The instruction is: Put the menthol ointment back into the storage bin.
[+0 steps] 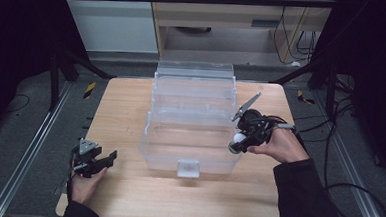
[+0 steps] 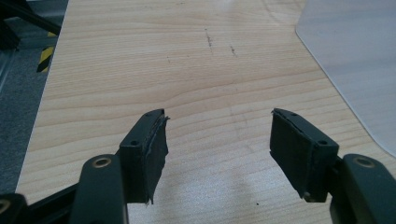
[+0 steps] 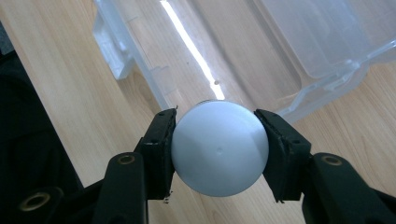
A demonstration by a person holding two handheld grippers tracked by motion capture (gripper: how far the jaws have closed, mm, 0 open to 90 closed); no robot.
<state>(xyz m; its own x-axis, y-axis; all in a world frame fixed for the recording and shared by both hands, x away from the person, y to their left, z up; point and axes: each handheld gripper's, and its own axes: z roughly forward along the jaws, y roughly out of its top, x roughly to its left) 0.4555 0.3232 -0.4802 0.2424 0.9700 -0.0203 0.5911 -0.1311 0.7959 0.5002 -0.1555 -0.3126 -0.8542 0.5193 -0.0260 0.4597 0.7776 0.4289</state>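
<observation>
White ball [image 3: 219, 148] pinched in right claw [image 1: 240, 142], at right rim of clear plastic box [image 1: 191, 153]. Left claw [image 2: 218, 140] spread, empty, over wooden surface [image 1: 121, 109]. Risk: smooth round ball may slip from pads, or bounce out if released high.

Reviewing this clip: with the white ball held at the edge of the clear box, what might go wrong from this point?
1. The right tool pinches the smooth white ball only at two opposite sides, so it may slip out and roll across the wooden table.
2. The ball sits right at the near right wall of the clear plastic box; a release here could bounce it off the rim and outside.
3. The left tool rests open, away from the box, so a bump could shift the light box unsteadied.
</observation>
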